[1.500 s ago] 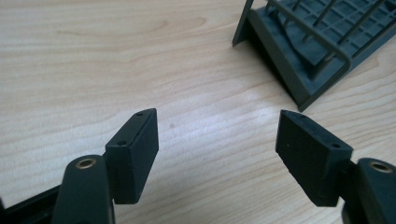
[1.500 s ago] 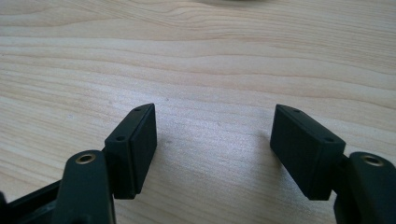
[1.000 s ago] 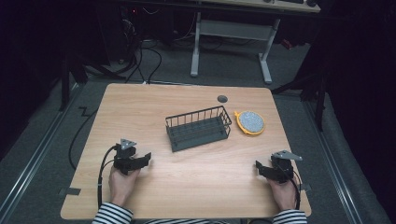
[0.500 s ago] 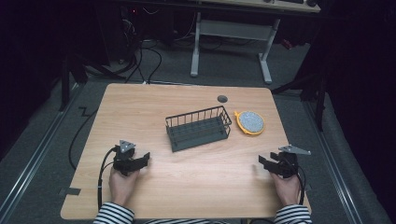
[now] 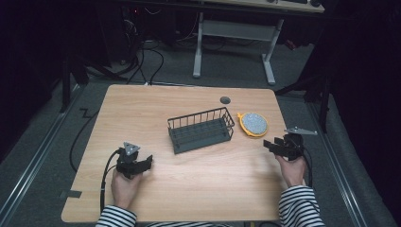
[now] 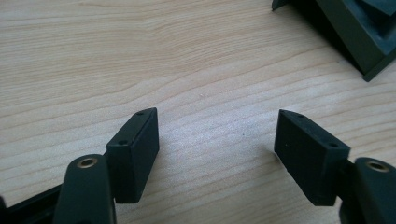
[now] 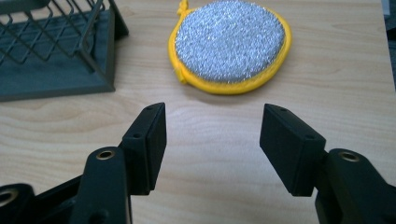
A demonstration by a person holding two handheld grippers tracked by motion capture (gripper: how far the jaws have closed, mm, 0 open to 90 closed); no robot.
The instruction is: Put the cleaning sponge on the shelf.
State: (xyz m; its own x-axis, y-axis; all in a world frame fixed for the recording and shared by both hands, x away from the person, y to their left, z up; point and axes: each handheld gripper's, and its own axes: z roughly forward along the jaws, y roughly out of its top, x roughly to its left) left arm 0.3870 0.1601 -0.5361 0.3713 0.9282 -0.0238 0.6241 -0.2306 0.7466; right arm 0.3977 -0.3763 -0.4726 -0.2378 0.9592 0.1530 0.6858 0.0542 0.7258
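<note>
Now the right gripper (image 7: 212, 144), fingers apart and just narrowing on nothing, approaches the round yellow-rimmed silver scouring pad (image 7: 231, 44) at upper centre, needing a descent.

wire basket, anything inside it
The wire basket looks empty: through its open top just its dark solid floor shows. In the right gripper view the mesh wall partly screens the floor. The round yellow-rimmed scouring pad lies outside it, on the table.
</note>
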